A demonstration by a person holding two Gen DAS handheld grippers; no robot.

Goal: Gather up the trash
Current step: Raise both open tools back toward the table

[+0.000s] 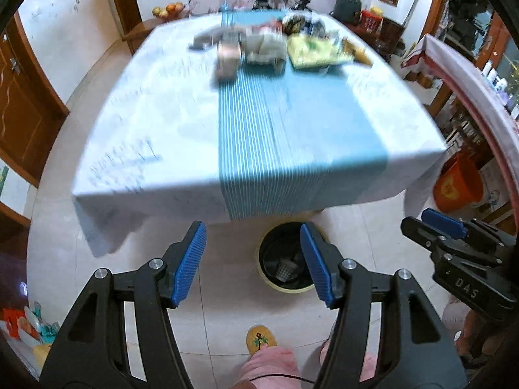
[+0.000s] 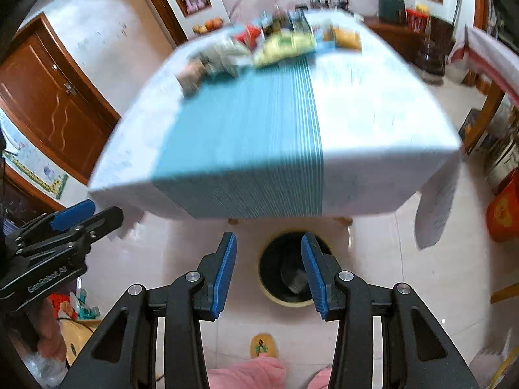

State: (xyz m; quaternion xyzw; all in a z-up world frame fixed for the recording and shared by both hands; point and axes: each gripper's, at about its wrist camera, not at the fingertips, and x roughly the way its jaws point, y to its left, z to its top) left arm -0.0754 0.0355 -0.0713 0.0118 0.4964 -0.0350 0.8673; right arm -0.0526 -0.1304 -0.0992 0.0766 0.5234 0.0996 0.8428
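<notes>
Left gripper (image 1: 253, 265): bottom centre of left wrist view, blue pads wide apart, nothing btwn them; over floor tiles in front of table edge. In right wrist view it shows at left edge, seen side-on; can't tell its gap from there.
Right gripper (image 2: 268, 274): bottom centre of right wrist view, pads apart, empty. In left wrist view it sits at right edge, lower half, side-on.
Bin (image 1: 285, 259): round, dark inside w/ pale yellow rim, on floor just below near table edge; lower centre in both views, partly behind each gripper's right finger. Some grey scrap lies inside, too small to tell what.
Table (image 1: 155, 123): fills middle of both views, white cloth w/ teal striped runner (image 1: 275, 123) down its centre. Blurred.
Trash pile (image 1: 259, 48): upper centre of frame, at far end of table: grey rag-like thing at left, pinkish pack, pale wrappers, yellow-green packet at right. Blur hides detail. Well apart from both grippers and from bin.
Person: pink trouser legs and a yellow slipper (image 1: 261, 338) at bottom centre, just behind bin.
Door (image 2: 55, 103): brown wood, left side of frame.
Orange bag (image 1: 457, 184): right side, on floor beside table corner.
</notes>
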